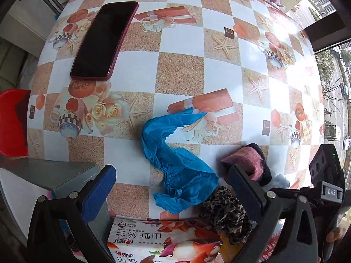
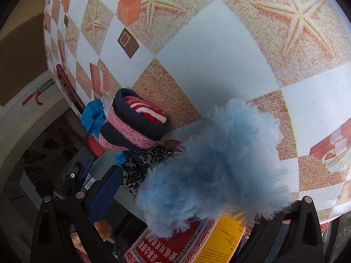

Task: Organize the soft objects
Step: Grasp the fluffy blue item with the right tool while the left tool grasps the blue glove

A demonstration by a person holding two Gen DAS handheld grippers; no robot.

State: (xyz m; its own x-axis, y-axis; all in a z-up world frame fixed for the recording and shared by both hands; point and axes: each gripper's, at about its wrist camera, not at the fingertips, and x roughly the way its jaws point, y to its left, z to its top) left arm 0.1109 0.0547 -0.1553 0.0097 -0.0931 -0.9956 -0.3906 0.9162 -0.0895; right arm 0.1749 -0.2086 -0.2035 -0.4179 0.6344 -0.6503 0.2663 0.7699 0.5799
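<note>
A crumpled blue cloth (image 1: 179, 164) lies on the checkered table (image 1: 182, 74), straight below my left gripper (image 1: 171, 171), whose jaws stand wide open on either side of it without touching. Right of the cloth sits a rolled pink-and-black sock (image 1: 248, 162), with a leopard-print scrunchie (image 1: 226, 214) nearer me. In the right wrist view a fluffy light-blue piece (image 2: 215, 164) rests on the table between the jaws of my right gripper (image 2: 204, 186). Its blue left pad (image 2: 105, 192) stands clear of the fluff, and the fluff hides the right fingertip. The sock roll (image 2: 136, 122) lies beyond, to the left.
A dark phone in a red case (image 1: 105, 41) lies at the far left of the table. A printed tissue pack (image 1: 158, 241) and a grey box (image 1: 54, 175) sit at the near edge. A red-and-yellow packet (image 2: 190, 245) lies under the fluff. A red stool (image 1: 13, 120) stands off the table's left edge.
</note>
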